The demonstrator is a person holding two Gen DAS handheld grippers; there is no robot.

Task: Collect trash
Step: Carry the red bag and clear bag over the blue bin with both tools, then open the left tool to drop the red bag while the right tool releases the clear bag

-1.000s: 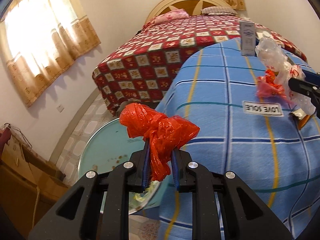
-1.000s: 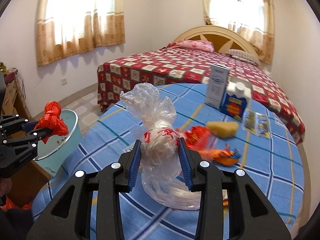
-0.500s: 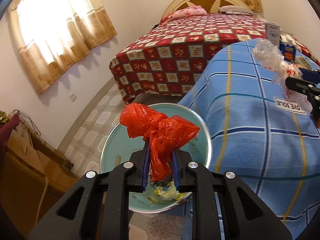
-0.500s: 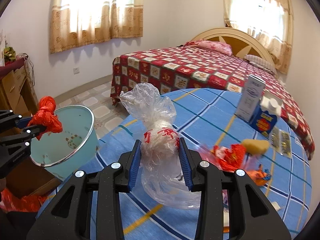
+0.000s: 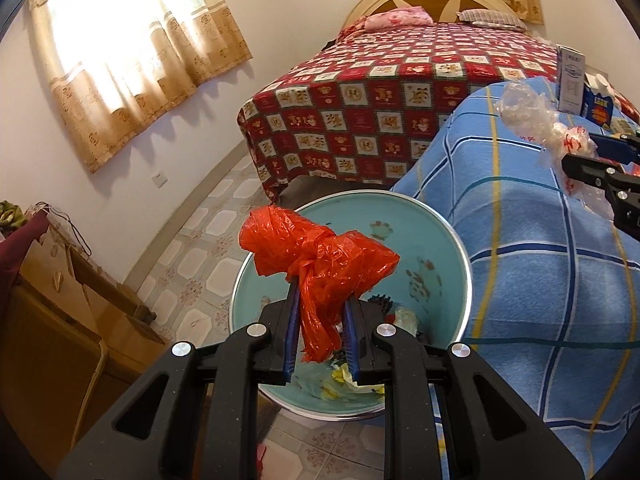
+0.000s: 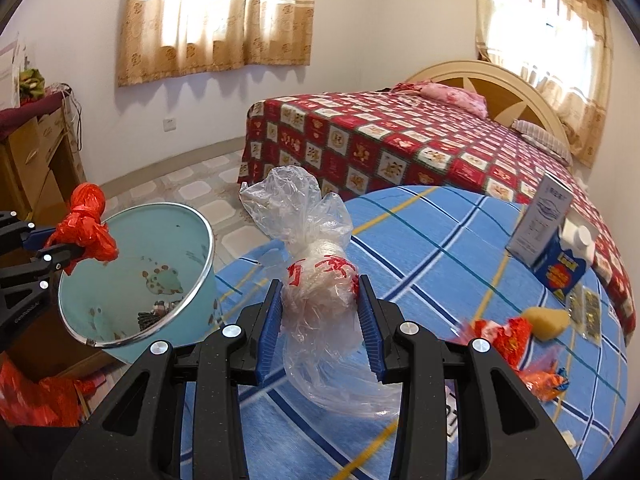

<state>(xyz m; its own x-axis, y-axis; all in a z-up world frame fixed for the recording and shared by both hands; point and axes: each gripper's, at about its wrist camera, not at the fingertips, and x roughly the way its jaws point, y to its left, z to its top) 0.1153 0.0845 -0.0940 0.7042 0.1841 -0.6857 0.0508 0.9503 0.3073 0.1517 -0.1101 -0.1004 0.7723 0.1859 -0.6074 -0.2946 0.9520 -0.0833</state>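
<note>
Here left tongs [image 5: 320,312] pinch a red bag [image 5: 316,256], right tongs [image 6: 320,304] a red-lettered clear bag [image 6: 316,276].

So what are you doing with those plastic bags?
A person is tidying up trash with a grabber in each hand. The left gripper is clamped on a knotted red plastic bag and holds it over the light blue trash bin, which already has some rubbish at the bottom. The right gripper is clamped on a clear plastic bag above the blue checked table. More wrappers, a sponge and cartons are on the table.
</note>
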